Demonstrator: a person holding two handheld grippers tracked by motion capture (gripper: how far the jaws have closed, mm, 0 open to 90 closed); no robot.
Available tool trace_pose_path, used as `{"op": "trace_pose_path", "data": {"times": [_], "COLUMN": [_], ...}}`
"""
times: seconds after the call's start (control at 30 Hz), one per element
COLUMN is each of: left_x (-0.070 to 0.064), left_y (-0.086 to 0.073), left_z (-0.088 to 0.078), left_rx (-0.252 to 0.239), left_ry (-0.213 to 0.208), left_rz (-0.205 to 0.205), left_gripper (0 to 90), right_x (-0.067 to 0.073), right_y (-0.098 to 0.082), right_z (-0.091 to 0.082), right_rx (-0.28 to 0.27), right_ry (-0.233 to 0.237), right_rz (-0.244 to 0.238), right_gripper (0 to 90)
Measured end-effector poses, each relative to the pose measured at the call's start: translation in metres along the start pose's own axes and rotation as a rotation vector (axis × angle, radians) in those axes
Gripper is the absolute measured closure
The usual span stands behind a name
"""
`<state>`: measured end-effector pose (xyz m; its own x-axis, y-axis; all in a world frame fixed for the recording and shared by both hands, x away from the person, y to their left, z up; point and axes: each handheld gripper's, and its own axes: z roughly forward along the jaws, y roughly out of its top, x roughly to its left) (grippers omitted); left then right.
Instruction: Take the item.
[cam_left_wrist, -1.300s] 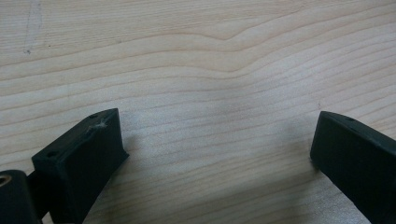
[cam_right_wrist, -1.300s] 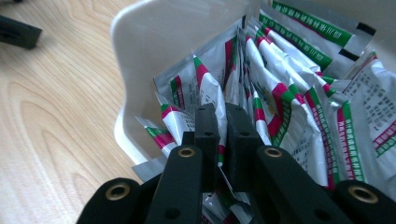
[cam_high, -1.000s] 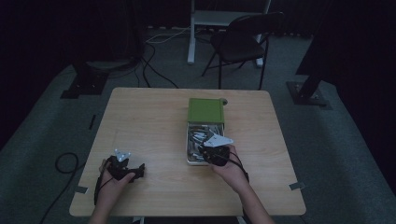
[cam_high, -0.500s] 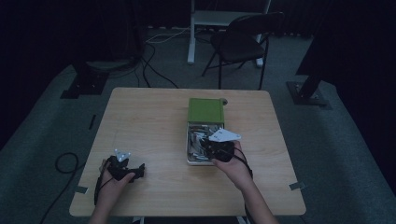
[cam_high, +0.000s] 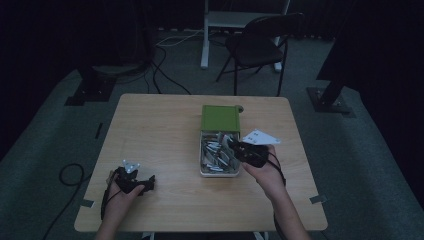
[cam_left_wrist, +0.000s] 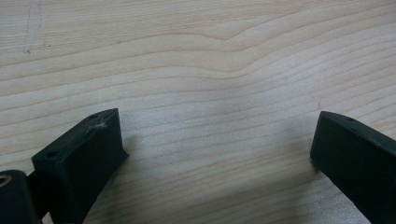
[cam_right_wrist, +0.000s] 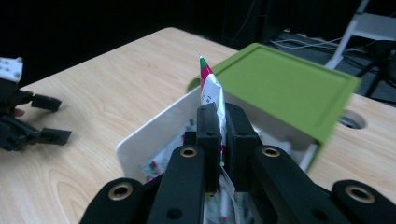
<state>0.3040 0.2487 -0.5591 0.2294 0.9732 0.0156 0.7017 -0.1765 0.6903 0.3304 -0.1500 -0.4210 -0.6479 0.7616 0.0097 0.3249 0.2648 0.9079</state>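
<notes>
A white box with several small sachets in it stands mid-table, its green lid pushed to the far end. My right gripper hovers over the box's right side, shut on a white sachet with a red and green tip that stands up between the pads. The box's white wall and the green lid lie just behind that gripper. My left gripper rests on the table near the front left, open. Bare wood shows between its jaws.
The wooden table has free room left of the box. A round cable hole sits beside the lid. A chair and a white desk frame stand on the floor beyond the far edge. The other gripper lies at the far left of the right gripper view.
My right gripper has risen out of the box with the sachet and drifted slightly to the right. The left hand has stayed put.
</notes>
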Motion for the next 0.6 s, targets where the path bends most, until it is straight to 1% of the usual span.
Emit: {"op": "trace_pose_path", "data": {"times": [0.07,0.23,0.37,0.6], "left_x": [0.000,0.000,0.000,0.000], "left_y": [0.000,0.000,0.000,0.000], "left_z": [0.000,0.000,0.000,0.000], "left_rx": [0.000,0.000,-0.004,-0.004], "left_ry": [0.000,0.000,0.001,0.001], "left_rz": [0.000,0.000,-0.002,-0.003], "left_gripper": [3.2,3.2,3.2,3.2], "right_x": [-0.007,-0.024,-0.037,-0.057], "right_y": [-0.001,-0.005,-0.012,-0.027], "right_z": [-0.006,-0.020,-0.027,-0.038], "right_rx": [0.000,-0.011,-0.007,0.005], "right_ry": [-0.019,-0.061,-0.095,-0.147], "right_rz": [0.000,0.029,0.055,0.080], "right_gripper": [86.3,86.3,86.3,86.3]}}
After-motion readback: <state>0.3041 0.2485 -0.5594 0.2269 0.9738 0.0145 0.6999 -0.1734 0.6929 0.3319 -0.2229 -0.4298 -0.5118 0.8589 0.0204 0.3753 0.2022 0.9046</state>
